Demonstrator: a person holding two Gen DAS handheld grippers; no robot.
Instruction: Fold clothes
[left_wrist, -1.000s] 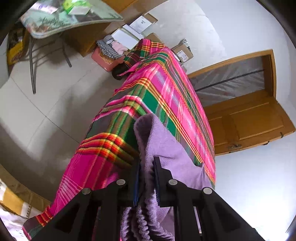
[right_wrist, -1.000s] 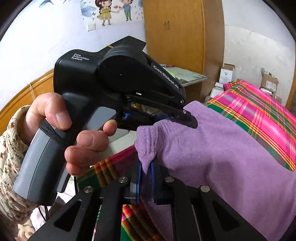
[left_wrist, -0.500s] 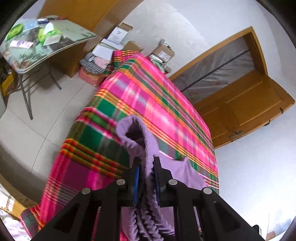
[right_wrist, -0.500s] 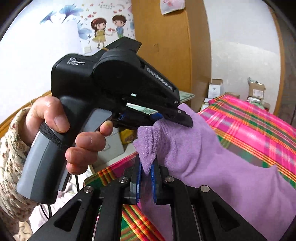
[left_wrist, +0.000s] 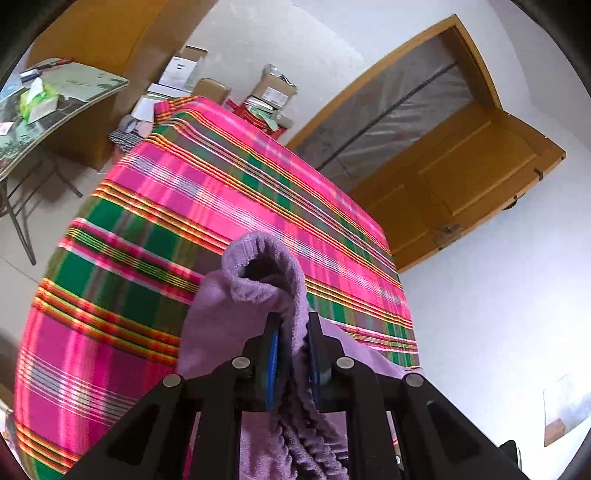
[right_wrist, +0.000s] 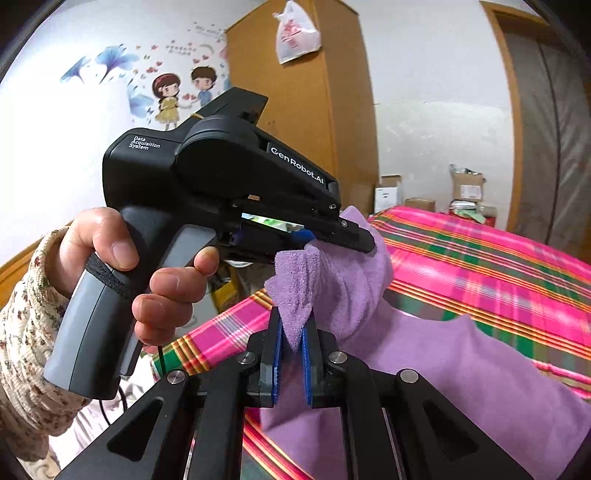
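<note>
Sweater (right_wrist: 424, 354), lifted over the plaid counter (right_wrist: 480, 258), is pinched by both tools; only the right view shows the left tool (right_wrist: 347, 236) and hand (right_wrist: 147, 273), while the right tool (right_wrist: 293, 347) grips a corner.

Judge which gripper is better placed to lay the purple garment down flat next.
Neither clearly: the left gripper and right gripper both clamp the soft purple knit garment close together above the pink-and-green plaid cloth; probably both lower together.
</note>
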